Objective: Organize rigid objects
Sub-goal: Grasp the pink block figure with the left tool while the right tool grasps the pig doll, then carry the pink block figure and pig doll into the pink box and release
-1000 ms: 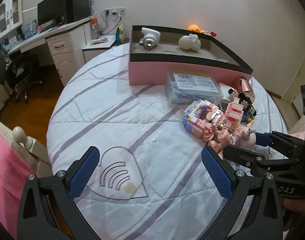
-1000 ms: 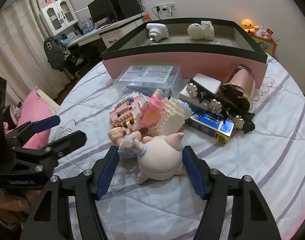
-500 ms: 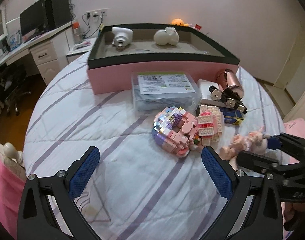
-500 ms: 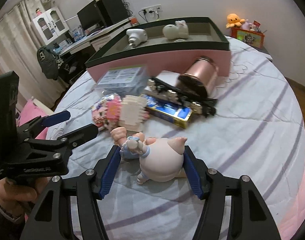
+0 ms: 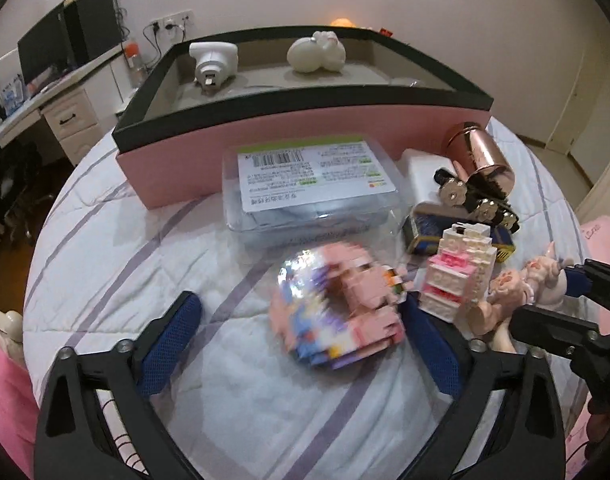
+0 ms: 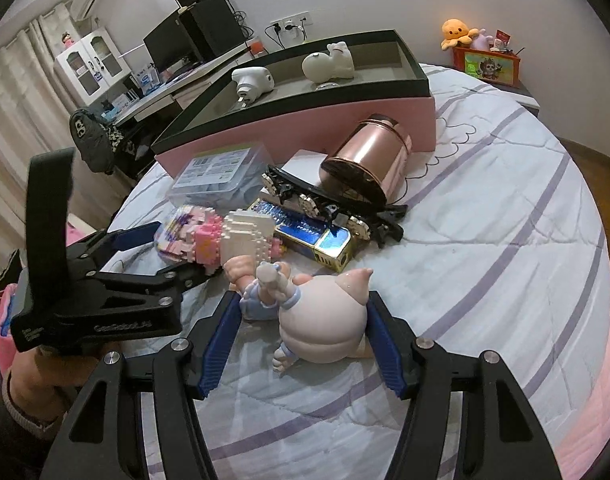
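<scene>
Right wrist: fingers (image 6: 379, 340) clamp pig figurine (image 6: 321, 320) (left gripper (image 5: 301, 340) spread) beside brick model (image 6: 209, 236)

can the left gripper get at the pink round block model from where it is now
Probably yes. The left gripper is open and the block model already sits between its fingers on the bedspread, nothing in front. The pink-white block tower stands close beside the right finger and might get nudged.

two block models (image 5: 339, 300), one figurine (image 6: 319, 318)
</scene>
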